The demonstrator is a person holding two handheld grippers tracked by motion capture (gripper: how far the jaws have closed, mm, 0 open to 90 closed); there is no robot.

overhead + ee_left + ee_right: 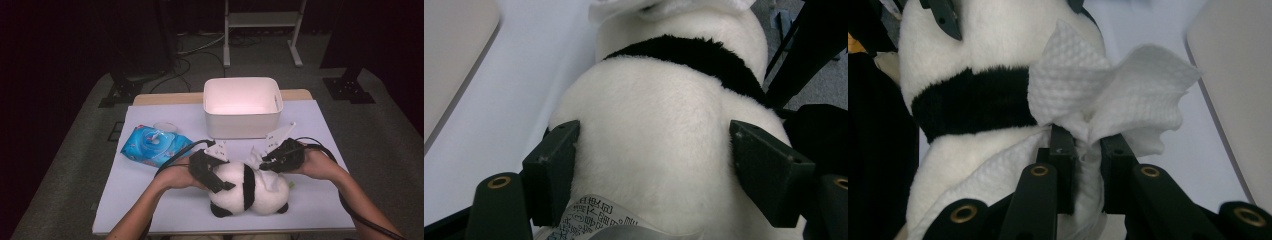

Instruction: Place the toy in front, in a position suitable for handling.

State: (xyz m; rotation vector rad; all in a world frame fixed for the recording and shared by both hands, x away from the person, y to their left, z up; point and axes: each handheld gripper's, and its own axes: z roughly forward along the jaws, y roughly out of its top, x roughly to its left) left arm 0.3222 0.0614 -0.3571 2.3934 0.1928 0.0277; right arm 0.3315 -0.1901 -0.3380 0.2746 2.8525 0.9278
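Wipe (1108, 95) bunched in right tool (1083, 145) hides part of panda (988, 60).

My right gripper (1083, 150) has its two black jaws pinched tight on a bunched white wipe (1108, 95), whose textured folds fan out above them. The wipe lies against the panda plush (978, 100), just beside its black band. To the right I see the pale table top (1193, 165) and a white bin (1243, 85) wall.
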